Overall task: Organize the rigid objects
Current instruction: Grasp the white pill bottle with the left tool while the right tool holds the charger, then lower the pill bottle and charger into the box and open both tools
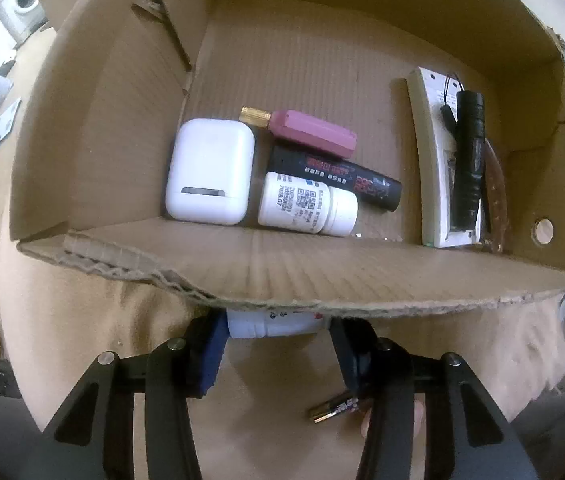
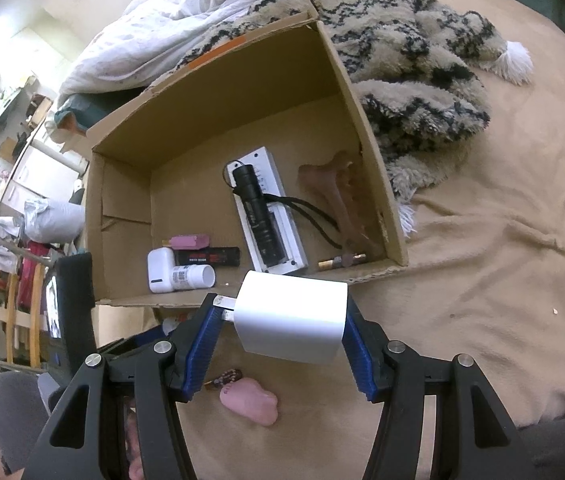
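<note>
White, hard and smooth, a charger cube sits clamped across its flat sides in the right gripper; the left gripper pinches a light plastic bottle.

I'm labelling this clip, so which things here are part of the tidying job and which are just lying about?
Part of the job:
- cardboard box
- white charger cube in the right claw
- white bottle between the left claw fingers
- earbud case, flashlight, already boxed
- loose battery

Lying about:
- patterned blanket
- white duvet
</note>
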Action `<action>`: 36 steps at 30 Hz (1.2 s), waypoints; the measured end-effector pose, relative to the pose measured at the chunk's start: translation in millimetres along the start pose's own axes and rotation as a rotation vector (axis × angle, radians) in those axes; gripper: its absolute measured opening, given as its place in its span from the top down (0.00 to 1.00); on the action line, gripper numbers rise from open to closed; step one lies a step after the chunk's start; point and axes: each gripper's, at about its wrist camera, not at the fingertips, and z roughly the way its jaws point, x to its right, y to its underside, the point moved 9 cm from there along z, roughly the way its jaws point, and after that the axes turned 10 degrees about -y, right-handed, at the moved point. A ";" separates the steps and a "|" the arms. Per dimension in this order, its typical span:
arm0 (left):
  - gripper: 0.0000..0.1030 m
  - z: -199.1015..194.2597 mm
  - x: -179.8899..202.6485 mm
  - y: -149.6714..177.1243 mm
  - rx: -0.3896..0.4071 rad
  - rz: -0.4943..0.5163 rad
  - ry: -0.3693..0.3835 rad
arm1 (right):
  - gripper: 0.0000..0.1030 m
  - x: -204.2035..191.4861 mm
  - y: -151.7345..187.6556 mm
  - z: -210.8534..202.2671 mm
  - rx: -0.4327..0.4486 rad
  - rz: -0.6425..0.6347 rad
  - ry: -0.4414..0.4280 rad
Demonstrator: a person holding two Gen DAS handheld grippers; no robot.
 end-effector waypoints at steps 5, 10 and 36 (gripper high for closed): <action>0.58 -12.6 -8.5 10.0 0.006 0.016 -0.024 | 0.40 -3.1 -0.7 0.6 0.002 -0.011 -0.003; 0.58 -52.5 -16.7 22.1 0.076 0.032 -0.029 | 0.40 -4.7 -2.3 -4.4 0.016 -0.004 -0.028; 0.58 -126.9 1.2 -84.1 0.379 0.076 -0.071 | 0.40 -33.3 -65.2 15.7 0.046 -0.170 -0.019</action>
